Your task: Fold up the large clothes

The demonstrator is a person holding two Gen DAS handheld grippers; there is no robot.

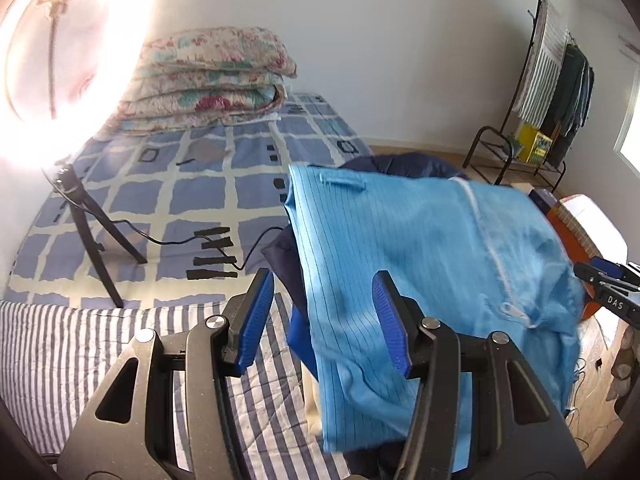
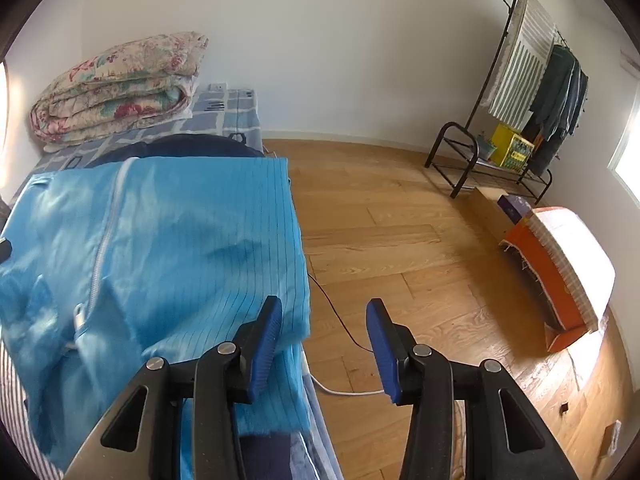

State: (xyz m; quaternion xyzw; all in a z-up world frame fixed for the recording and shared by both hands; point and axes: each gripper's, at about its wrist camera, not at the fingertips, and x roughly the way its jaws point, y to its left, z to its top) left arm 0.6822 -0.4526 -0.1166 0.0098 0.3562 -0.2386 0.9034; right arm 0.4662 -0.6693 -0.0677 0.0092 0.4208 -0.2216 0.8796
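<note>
A light blue pinstriped garment [image 1: 420,248] with a white zipper lies folded near the bed's edge, on top of a dark navy garment [image 1: 400,160]. My left gripper [image 1: 323,280] is open at its left edge; the fabric edge runs between the blue pads, which do not press on it. In the right wrist view the same blue garment [image 2: 160,248] fills the left half. My right gripper [image 2: 324,306] is open at its right edge, with the left pad over the cloth and the right pad over the floor. The right gripper [image 1: 608,280] also shows at the far right of the left wrist view.
A ring light on a black tripod [image 1: 92,232] stands on the blue checked bed cover [image 1: 200,184], its cable trailing. A folded floral quilt [image 1: 208,80] lies at the head. A striped blanket [image 1: 80,360] is nearest. On the wooden floor [image 2: 400,240] are a clothes rack [image 2: 532,92] and an orange box [image 2: 552,276].
</note>
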